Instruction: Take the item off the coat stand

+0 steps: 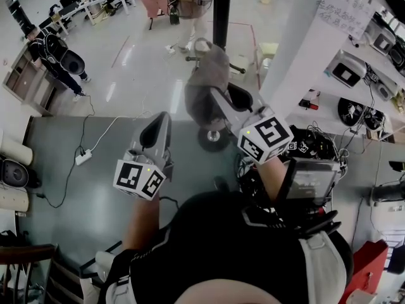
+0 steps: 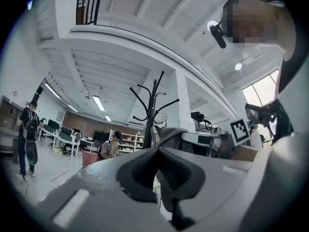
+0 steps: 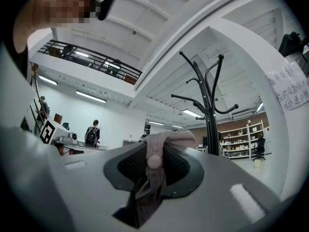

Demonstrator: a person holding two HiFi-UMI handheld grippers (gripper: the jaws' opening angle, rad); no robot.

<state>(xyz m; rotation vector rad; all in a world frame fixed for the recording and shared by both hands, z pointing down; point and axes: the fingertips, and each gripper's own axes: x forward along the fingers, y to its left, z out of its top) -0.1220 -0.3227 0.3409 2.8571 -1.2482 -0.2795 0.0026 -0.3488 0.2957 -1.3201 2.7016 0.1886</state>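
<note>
A grey-brown fabric cap (image 1: 205,81) hangs in my right gripper (image 1: 218,97), just in front of the black coat stand (image 1: 221,11). In the right gripper view the jaws are shut on the cap's pinkish-grey cloth (image 3: 152,178), which has a round button on it. The coat stand (image 3: 210,110) rises bare behind, apart from the cap. My left gripper (image 1: 158,128) is lower and to the left, holding nothing. Its pads meet at the tips in the left gripper view (image 2: 157,151). From there the cap (image 2: 171,134) shows beside the stand (image 2: 150,105).
A white pillar (image 1: 304,37) stands right of the stand. Shelves with gear (image 1: 354,75) line the right side. A power strip and cable (image 1: 82,157) lie on the grey floor at left. A person (image 1: 54,56) stands far left and another (image 1: 186,5) behind the stand.
</note>
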